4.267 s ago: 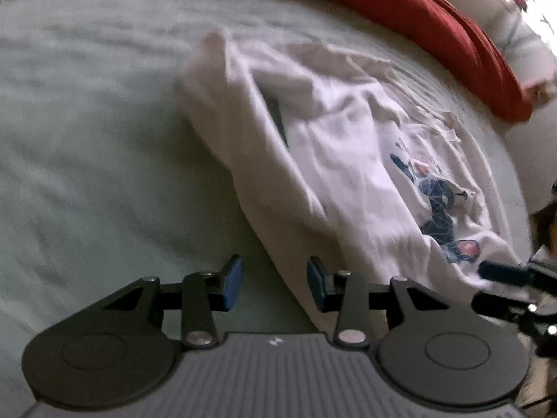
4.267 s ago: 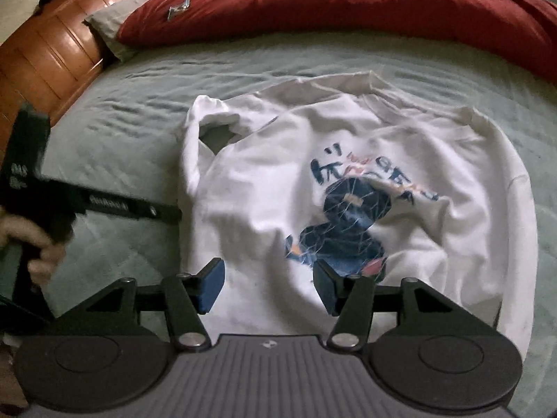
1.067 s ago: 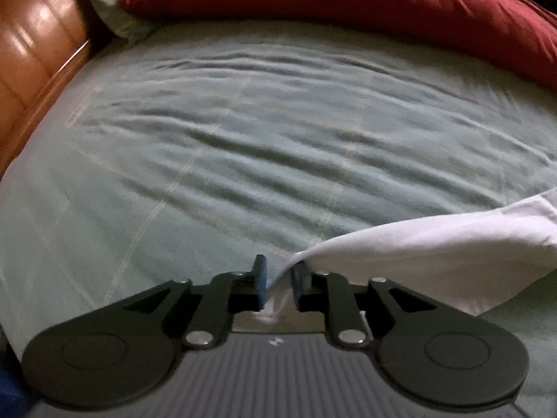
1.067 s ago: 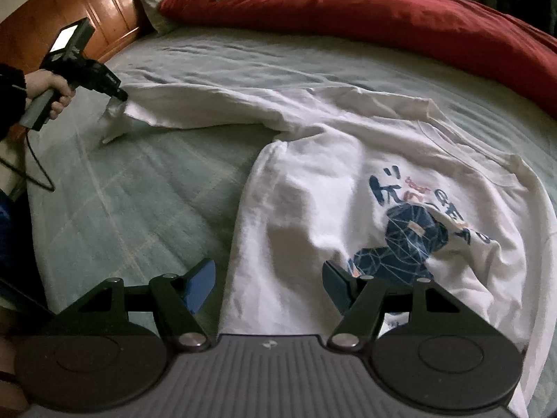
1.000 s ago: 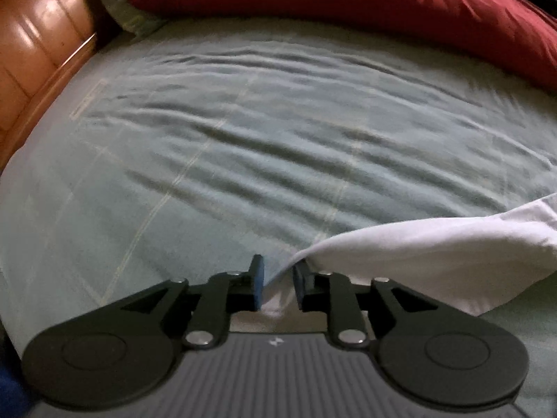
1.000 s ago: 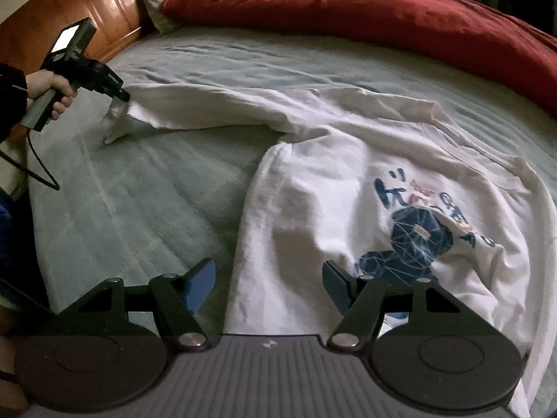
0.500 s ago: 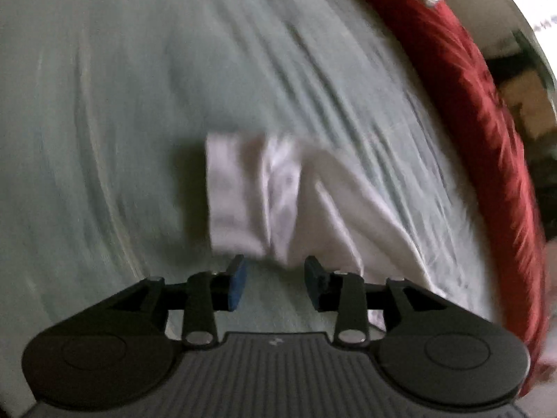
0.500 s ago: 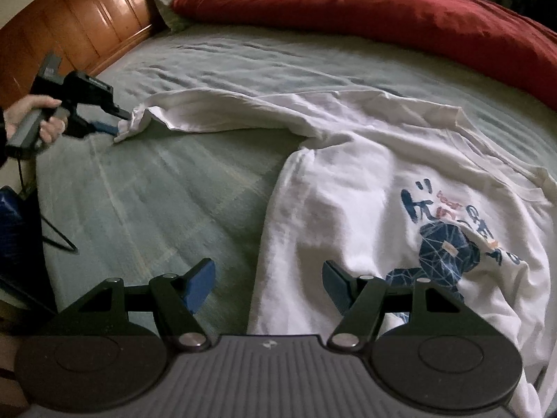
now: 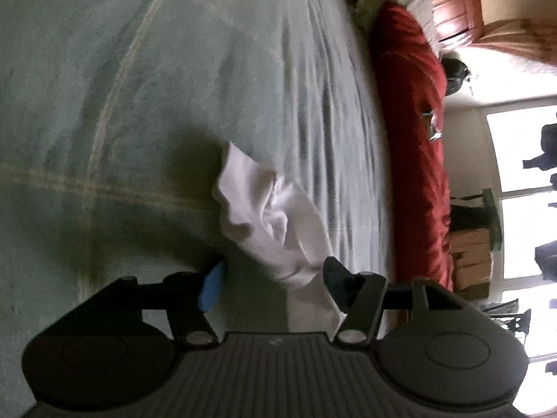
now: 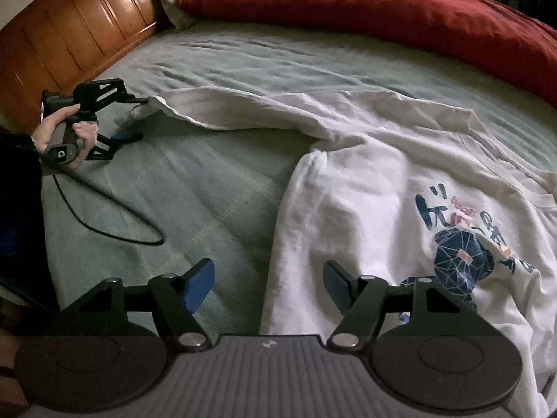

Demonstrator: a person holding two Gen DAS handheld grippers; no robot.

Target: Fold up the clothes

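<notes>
Jaws opening, the left gripper [image 9: 273,280] lets go of the white sweatshirt's sleeve cuff [image 9: 250,205], which lies between its parted fingers on the grey-green bedsheet [image 9: 104,87] in the left wrist view. In the right wrist view, the right gripper [image 10: 268,284] hovers spread wide and empty above the sweatshirt [image 10: 365,191], laid print-up beside a red duvet [image 10: 383,10].

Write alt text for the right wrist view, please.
A white sweatshirt with a blue graphic lies on a green bedsheet, one sleeve stretched toward the left gripper, whose jaws are opening at the cuff. The right gripper hovers open over the hem.
</notes>
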